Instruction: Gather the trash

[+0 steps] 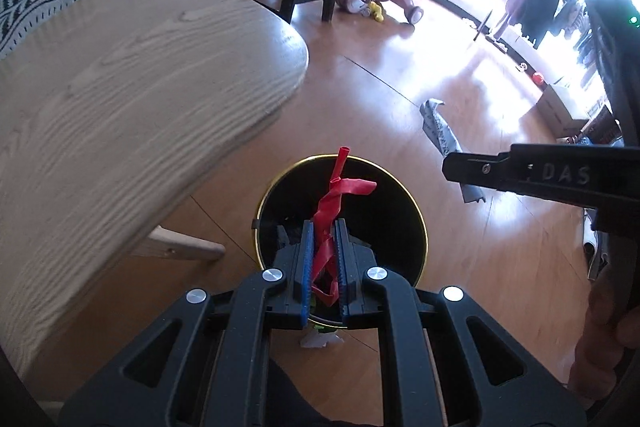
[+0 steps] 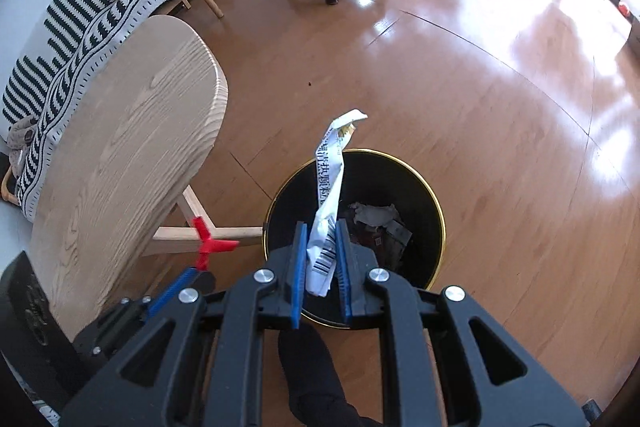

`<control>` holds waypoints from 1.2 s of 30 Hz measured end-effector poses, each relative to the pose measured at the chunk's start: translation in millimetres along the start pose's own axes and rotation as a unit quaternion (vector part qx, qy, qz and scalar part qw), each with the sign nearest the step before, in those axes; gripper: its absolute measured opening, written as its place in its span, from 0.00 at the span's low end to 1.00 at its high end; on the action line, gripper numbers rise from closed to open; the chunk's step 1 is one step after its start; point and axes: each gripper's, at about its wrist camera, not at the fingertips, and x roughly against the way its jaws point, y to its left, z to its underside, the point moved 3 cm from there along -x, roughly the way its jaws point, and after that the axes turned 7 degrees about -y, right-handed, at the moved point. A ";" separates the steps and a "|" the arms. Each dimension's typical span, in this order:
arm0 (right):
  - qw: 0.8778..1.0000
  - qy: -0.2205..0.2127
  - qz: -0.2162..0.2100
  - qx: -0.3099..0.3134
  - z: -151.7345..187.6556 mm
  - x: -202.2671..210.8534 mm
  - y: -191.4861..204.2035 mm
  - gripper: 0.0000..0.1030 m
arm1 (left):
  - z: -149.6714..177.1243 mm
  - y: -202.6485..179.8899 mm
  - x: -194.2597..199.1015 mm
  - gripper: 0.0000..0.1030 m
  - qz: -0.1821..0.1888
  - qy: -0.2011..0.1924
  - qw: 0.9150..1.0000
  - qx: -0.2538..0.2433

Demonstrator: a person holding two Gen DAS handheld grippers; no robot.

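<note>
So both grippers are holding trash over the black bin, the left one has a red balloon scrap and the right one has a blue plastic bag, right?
Not quite. The right gripper holds a white printed wrapper with a barcode, not a blue bag; the right wrist view shows it. The rest stands: the left gripper grips the red balloon scrap over the black bin.

The mouth of the black bin (image 2: 420,187) is open from above, with only some crumpled trash (image 2: 378,217) lying low inside. The wooden table (image 2: 132,131) stands just beside the bin on the left, and its leg (image 2: 208,231) reaches near the rim. To the right, the floor (image 2: 520,131) is free.
</note>
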 end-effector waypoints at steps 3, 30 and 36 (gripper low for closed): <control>1.000 -0.003 0.002 0.000 -0.7 3.7 4.1 0.14 | -1.8 -3.4 -3.2 0.09 0.001 0.000 1.000 -0.002; 0.984 -0.134 -0.058 0.100 -8.7 67.3 173.4 0.89 | 0.3 158.2 173.7 0.88 -0.067 -0.118 0.988 0.072; 0.963 -0.140 -0.114 0.200 35.1 72.2 310.1 0.93 | 45.3 266.2 270.1 0.92 -0.192 -0.146 0.965 0.107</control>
